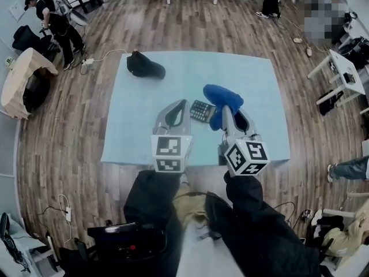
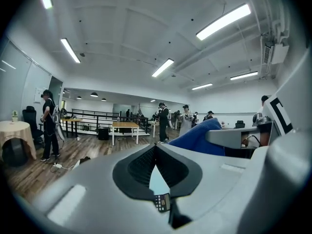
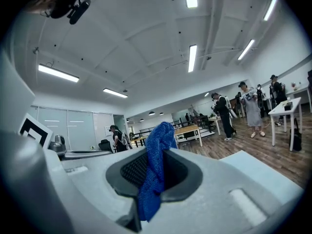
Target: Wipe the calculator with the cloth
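Right hand-held gripper (image 3: pixel 157 156): jaws clenched on a blue cloth (image 3: pixel 152 182), which runs up between the ribbed pads, bunches above the tips and hangs in a twisted tail below them. Left hand-held gripper (image 2: pixel 156 149): jaws drawn together at the tips with nothing held; only a thin wedge of a gap is left lower down. Through this wedge a strip of the pale blue worktop (image 1: pixel 138 126) and a corner of the calculator (image 1: pixel 202 111) can be seen. In the head view the calculator lies flat on the worktop, keys up, between the two hand-held grippers. Its left edge is just beside the left one's tip; whether they touch cannot be told. Its right end meets the bunched cloth. Both hand-held grippers point away from the person, whose dark sleeves (image 1: pixel 153 195) show behind the marker cubes. A black cap (image 1: pixel 145 66) rests near the far left corner of the worktop, well apart from the calculator. The worktop stands on a wood-plank floor (image 1: pixel 69 131), and several people stand at other tables farther off in the room.
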`<state>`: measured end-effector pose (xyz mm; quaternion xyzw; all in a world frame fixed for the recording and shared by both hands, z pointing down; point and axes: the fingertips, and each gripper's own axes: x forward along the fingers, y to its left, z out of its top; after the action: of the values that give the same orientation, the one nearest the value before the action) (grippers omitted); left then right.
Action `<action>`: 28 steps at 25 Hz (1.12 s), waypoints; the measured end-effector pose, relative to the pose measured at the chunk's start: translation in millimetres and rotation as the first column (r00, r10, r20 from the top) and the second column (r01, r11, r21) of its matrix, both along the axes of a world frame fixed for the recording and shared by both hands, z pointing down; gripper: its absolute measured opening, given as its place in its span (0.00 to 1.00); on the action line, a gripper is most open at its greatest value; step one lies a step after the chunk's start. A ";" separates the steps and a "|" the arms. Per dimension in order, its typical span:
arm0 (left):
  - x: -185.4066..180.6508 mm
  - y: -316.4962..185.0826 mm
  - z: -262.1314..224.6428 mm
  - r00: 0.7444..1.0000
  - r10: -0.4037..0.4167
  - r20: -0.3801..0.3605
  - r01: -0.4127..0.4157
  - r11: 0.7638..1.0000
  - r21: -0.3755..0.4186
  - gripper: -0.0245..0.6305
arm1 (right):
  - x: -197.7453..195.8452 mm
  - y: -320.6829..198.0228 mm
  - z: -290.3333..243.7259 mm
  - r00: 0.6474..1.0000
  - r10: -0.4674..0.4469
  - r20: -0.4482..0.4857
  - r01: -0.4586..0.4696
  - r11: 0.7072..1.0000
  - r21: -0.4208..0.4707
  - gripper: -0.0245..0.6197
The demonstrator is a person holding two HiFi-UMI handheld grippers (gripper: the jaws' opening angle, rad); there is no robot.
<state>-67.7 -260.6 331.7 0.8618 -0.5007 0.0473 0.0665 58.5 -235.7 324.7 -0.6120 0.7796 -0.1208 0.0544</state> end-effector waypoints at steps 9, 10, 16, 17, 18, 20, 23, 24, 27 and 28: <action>13.9 -31.7 69.7 1.000 0.008 0.022 -0.005 0.989 -0.148 0.04 | 10.5 -32.4 53.4 1.000 -0.011 -0.007 0.010 0.994 -0.105 0.12; 16.5 -34.2 78.2 1.000 0.003 0.027 0.002 0.986 -0.165 0.04 | 12.8 -35.2 61.2 1.000 -0.019 -0.009 0.018 0.993 -0.120 0.11; 24.7 -52.3 135.9 0.997 -0.025 0.069 0.043 0.963 -0.267 0.04 | 22.1 -58.1 113.8 0.997 -0.072 -0.029 0.065 0.980 -0.190 0.11; 26.1 -54.4 144.5 0.997 -0.030 0.070 0.048 0.958 -0.284 0.04 | 23.4 -61.5 121.6 0.996 -0.081 -0.030 0.073 0.977 -0.202 0.11; 27.5 -54.7 153.1 0.997 -0.034 0.071 0.054 0.951 -0.303 0.04 | 24.2 -63.6 129.6 0.995 -0.090 -0.032 0.081 0.972 -0.218 0.11; 29.7 -53.7 170.1 0.997 -0.040 0.072 0.063 0.937 -0.343 0.04 | 24.9 -67.4 146.9 0.994 -0.108 -0.035 0.096 0.962 -0.255 0.11; 32.1 -53.5 193.2 0.996 -0.040 0.076 0.067 0.918 -0.391 0.04 | 25.0 -77.0 173.5 0.992 -0.123 -0.042 0.105 0.947 -0.303 0.11; 32.8 -53.7 200.0 0.996 -0.039 0.077 0.067 0.912 -0.405 0.04 | 25.4 -80.6 181.7 0.991 -0.126 -0.045 0.105 0.943 -0.317 0.11; 34.3 -58.4 218.2 0.996 -0.035 0.079 0.067 0.896 -0.438 0.04 | 26.9 -94.0 204.6 0.989 -0.133 -0.059 0.104 0.930 -0.351 0.11; 34.5 -60.4 223.5 0.996 -0.035 0.077 0.066 0.891 -0.450 0.04 | 27.1 -98.8 212.2 0.988 -0.138 -0.068 0.105 0.926 -0.362 0.11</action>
<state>-33.2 -321.0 555.3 0.8072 -0.5003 0.1895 0.2494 85.5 -334.5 536.9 -0.5672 0.7827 -0.2353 -0.1013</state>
